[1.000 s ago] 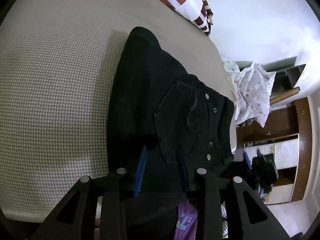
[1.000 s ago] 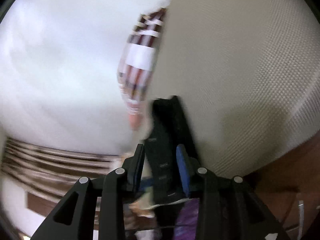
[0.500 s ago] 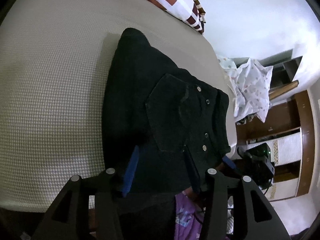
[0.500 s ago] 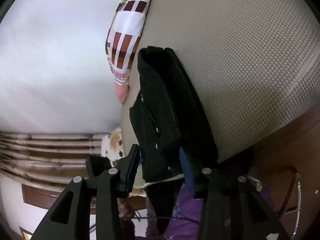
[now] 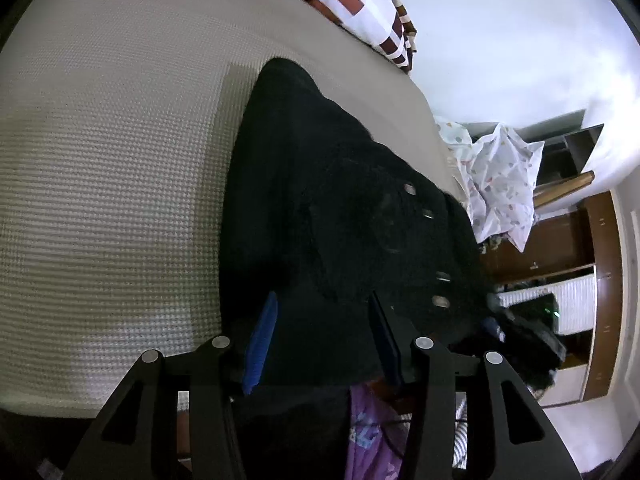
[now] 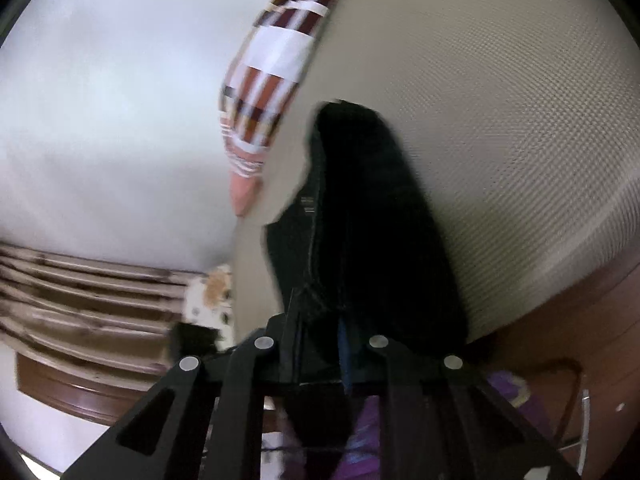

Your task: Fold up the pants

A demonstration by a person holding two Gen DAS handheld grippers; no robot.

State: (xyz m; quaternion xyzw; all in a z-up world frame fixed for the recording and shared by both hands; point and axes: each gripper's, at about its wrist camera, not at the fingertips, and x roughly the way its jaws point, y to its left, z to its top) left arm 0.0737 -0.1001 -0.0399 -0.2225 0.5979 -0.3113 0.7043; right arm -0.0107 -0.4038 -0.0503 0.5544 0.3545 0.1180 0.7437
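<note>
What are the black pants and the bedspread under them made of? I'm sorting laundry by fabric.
The black pants look like matte denim: stitched patch pocket, metal rivets. The bedspread looks like a beige woven cotton-type cloth, judging by its fine raised waffle grid; the exact fibre cannot be told.

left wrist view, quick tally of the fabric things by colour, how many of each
black: 1, the folded pants on the bed
beige: 1, the textured bed cover
red, brown and white checked: 1, the pillow at the far end of the bed
white with small coloured print: 1, the crumpled cloth beside the bed
purple: 1, the garment below the gripper
total: 5
</note>
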